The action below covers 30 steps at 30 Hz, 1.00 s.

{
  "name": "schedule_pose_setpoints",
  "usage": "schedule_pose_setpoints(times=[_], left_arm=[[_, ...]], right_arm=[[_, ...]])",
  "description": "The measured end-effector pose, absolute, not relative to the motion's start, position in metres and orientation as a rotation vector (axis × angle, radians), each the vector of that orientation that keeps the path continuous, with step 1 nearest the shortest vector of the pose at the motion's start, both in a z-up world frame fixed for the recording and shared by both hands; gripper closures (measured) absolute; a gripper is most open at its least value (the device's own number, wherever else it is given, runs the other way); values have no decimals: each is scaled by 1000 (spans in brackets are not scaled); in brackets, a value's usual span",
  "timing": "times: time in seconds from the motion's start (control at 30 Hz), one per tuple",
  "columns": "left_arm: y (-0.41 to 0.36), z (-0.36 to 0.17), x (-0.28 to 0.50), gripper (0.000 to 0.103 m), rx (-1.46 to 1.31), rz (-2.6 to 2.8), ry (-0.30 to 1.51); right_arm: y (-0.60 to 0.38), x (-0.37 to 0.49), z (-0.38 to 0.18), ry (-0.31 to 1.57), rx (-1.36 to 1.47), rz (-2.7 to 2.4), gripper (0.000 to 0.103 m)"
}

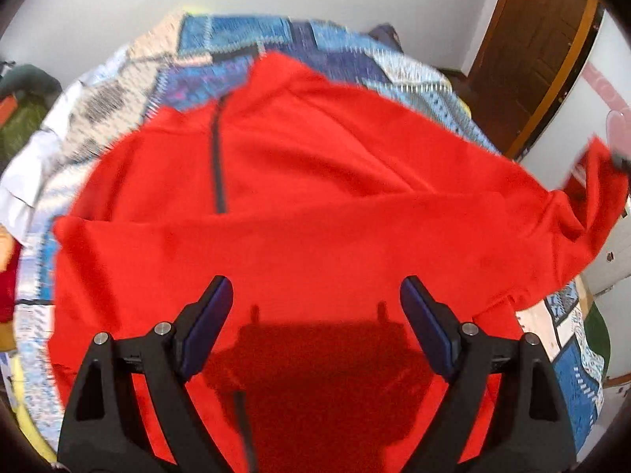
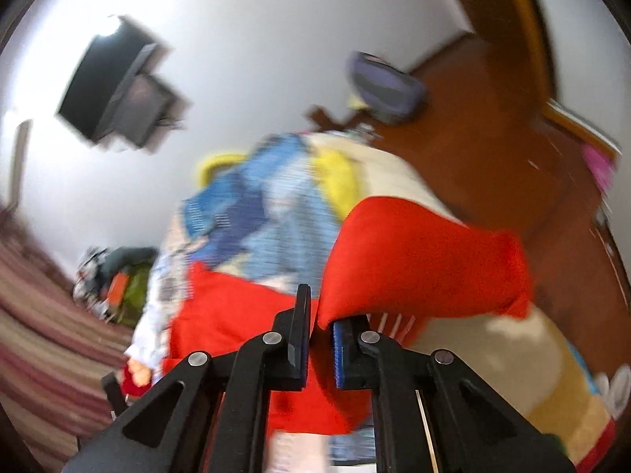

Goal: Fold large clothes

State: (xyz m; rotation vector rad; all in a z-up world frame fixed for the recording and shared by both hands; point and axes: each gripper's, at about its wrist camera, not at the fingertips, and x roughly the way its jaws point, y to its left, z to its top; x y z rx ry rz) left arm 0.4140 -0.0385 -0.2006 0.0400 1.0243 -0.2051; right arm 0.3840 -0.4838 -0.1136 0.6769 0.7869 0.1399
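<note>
A large red zip-neck top [image 1: 299,213] lies spread on the bed, its dark zipper running down the chest. My left gripper [image 1: 315,295] is open and empty, hovering just above the garment's lower body. One red sleeve stretches up to the right, where my right gripper shows as a dark tip [image 1: 621,161]. In the right wrist view my right gripper [image 2: 318,315] is shut on the red sleeve [image 2: 422,260], which is lifted and folds over the fingers. The rest of the top [image 2: 236,315] lies below on the bed.
A blue, white and yellow patterned quilt [image 1: 236,39] covers the bed. A brown wooden door [image 1: 532,39] stands at the right. White wall behind, with a dark wall-mounted object [image 2: 118,94]. Clutter [image 1: 19,110] lies on the striped floor [image 2: 39,335] at the left.
</note>
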Motion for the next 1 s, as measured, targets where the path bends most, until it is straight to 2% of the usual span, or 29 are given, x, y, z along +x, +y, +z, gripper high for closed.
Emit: schedule_pose_setpoints(times=[0.13,0.27,0.4,0.57,0.7,0.77,1.0], left_arm=[[-10,-171,388,16,34,-190,950],[24,-154,367,16,-2,-161,910],[53,-152,348,16,-26,-121,899],[85,-168,333,16,-18,-65,924],[94,-185,327,16,-7,-49,966],[94,-192,328,16,-4,-52,982],[63,-187,340,16,5,-125,980]], right_arm=[[-407,400,-72,757,597,280,96],[-321,414,-67,807,504,394,96],[-240,424,-106,947,425,455,96],[-176,423,-188,1148,266,408,96],[-169,417,-241,1284,177,358,95],[-175,412,-250,1306,202,377,95],[-200,394,-236,1345,226,441,95]])
